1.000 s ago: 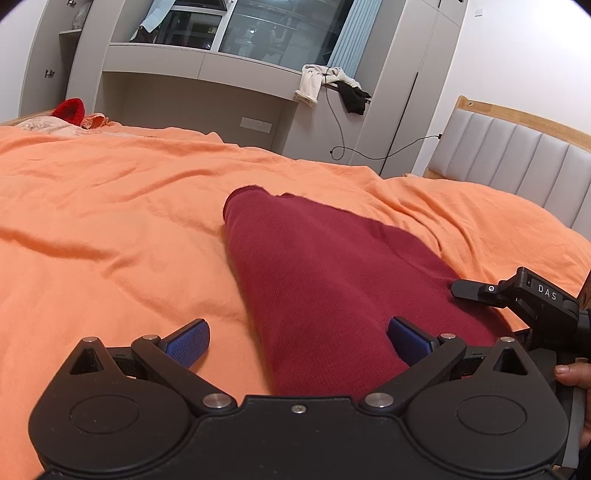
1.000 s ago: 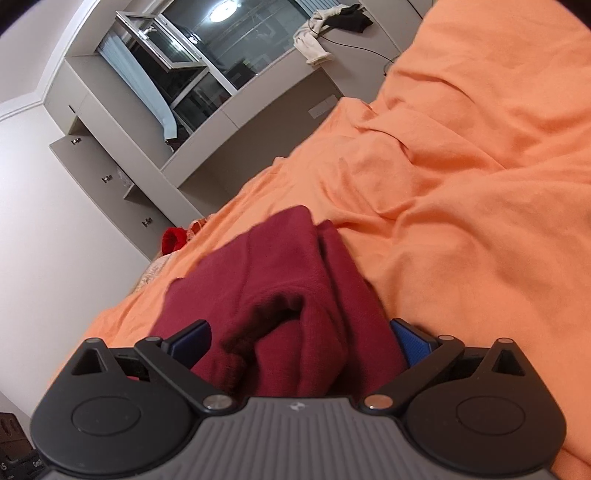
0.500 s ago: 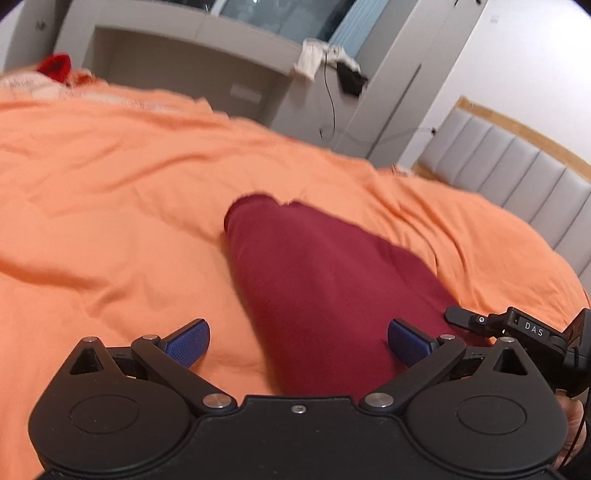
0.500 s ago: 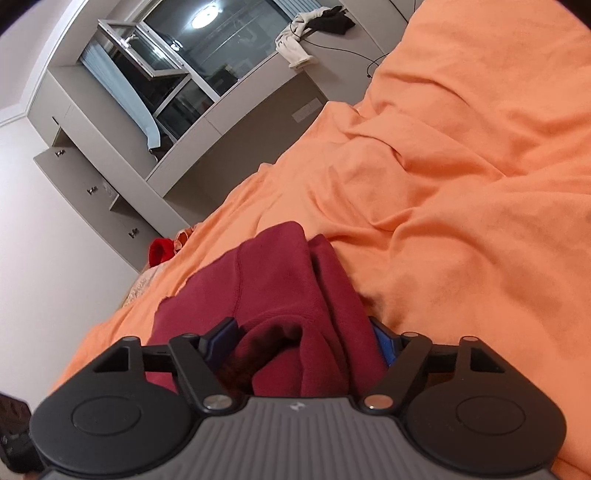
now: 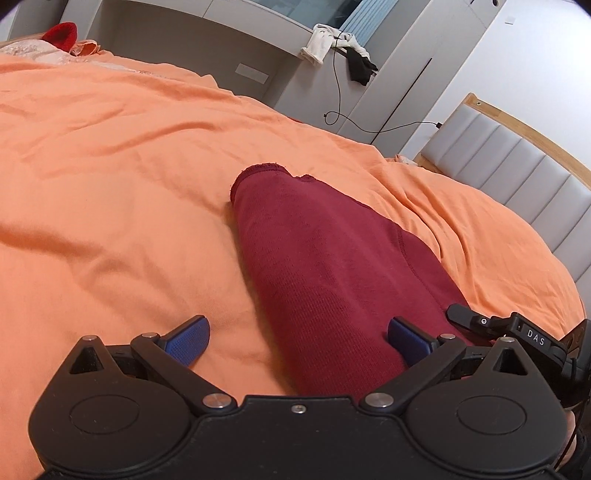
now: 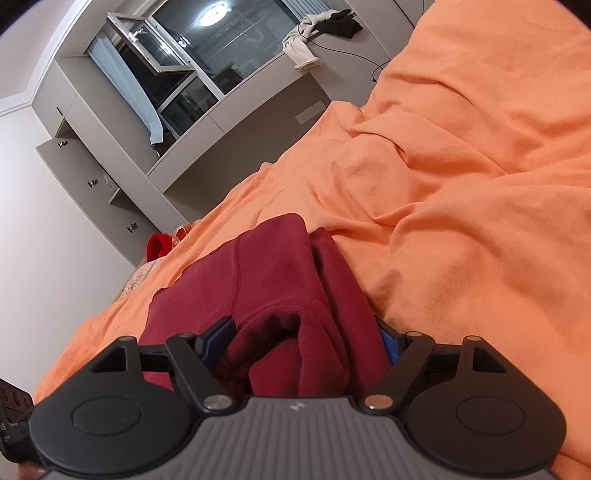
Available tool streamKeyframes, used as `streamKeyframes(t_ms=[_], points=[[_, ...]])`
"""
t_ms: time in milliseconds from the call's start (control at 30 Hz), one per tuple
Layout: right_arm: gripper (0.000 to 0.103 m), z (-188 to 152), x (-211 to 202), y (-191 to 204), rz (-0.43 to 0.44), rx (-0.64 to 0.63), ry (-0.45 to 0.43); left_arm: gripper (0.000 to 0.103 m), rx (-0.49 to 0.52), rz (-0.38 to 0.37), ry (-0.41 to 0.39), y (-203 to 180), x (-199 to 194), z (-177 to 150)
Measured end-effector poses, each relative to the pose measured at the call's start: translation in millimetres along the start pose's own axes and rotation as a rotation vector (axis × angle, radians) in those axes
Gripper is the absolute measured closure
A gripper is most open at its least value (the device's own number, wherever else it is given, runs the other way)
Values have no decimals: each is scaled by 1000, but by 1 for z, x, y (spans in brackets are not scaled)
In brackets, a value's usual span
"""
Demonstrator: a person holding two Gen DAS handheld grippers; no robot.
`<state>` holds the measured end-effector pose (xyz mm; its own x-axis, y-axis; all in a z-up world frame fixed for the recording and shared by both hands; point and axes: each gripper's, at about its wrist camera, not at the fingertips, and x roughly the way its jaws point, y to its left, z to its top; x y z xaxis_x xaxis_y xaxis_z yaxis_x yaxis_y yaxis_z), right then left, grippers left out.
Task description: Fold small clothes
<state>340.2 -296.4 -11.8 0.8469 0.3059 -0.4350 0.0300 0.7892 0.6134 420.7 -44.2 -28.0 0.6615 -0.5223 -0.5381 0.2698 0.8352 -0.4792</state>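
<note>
right claw [image 6: 308, 341] closed on one garment [image 6: 280, 280], left claw [image 5: 298, 338] open

The room is lit evenly and softly from above. A round ceiling lamp [image 6: 213, 15] is seen reflected as a bright spot in the dark window [image 6: 177, 55]. Soft shadows are cast in the folds of the orange bedspread [image 5: 110, 155], and no harsh glare is produced. Both views are sharp at the centre. Straight lines are bent by the fisheye lens, and the corners are cut off in black.
</note>
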Motion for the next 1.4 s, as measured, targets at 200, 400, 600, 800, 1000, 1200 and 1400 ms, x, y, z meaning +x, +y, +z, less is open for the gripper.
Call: streamKeyframes(t_ms=[200,400,600,800,1000,1200,1400], points=[[21,-1,0,7,-17,-41,-4,3,-13,-5,16,-6,4,0],[37,-3,-4,14,-35,-82,-26,33,-47,5,24,-13,6,3],[58,-4,-11,32,-72,-184,-62,74,31,78,-10,-38,7,6],[72,-10,-22,66,-101,-342,-175,82,288,123,-153,-73,-13,11],[76,-24,-17,116,-63,-526,-301,82,405,195,-327,-77,-42,22],[76,-37,4,153,-28,-621,-347,82,443,257,-417,-64,-60,28],[76,-46,32,158,-53,-648,-253,82,410,325,-321,-41,-49,29]])
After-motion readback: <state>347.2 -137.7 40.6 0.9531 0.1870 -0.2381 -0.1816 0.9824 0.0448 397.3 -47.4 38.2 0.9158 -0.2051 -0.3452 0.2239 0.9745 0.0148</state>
